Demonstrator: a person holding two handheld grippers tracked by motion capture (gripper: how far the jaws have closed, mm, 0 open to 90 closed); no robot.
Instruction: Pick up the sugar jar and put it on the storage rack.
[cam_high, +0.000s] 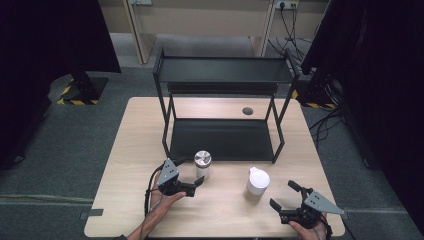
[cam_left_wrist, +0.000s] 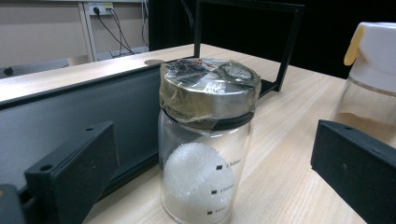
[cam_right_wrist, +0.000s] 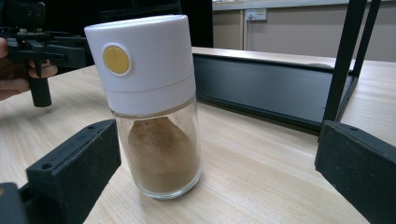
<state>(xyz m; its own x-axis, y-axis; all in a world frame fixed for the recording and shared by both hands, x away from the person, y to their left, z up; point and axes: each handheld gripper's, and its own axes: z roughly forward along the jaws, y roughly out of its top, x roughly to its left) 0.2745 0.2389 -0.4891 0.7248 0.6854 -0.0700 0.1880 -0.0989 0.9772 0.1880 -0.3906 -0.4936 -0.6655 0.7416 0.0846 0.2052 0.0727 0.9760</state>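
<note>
The glass jar with the foil-taped metal lid (cam_left_wrist: 205, 140) stands upright on the wooden table (cam_high: 225, 210), just in front of the black two-tier rack (cam_high: 222, 135), holding a mound of white granules in its lower half. My left gripper (cam_high: 196, 183) is lined up on it with its jaws spread wide, one on either side of the glass and neither touching. To grip well, I think I should push in a little further so the pads meet the straight glass wall below the lid, not the crinkled foil, which looks likely to slip. Then I would close slowly and evenly so the jar does not skid toward the rack's lower shelf, which lies close behind it.

A little to the right stands the white-capped shaker jar of brown powder (cam_right_wrist: 152, 107), also upright, its cap bearing a yellow round button. My right gripper (cam_high: 284, 196) faces it with jaws spread, the jar sitting between them but nearer one jaw than the other, so I judge a small sideways shift is called for before closing. I would take it on the glass just under the cap, low enough to keep it from tipping.

The two jars are apart enough that my hands should not clash. The rack's shelves look bare, so either seems free to take them.
</note>
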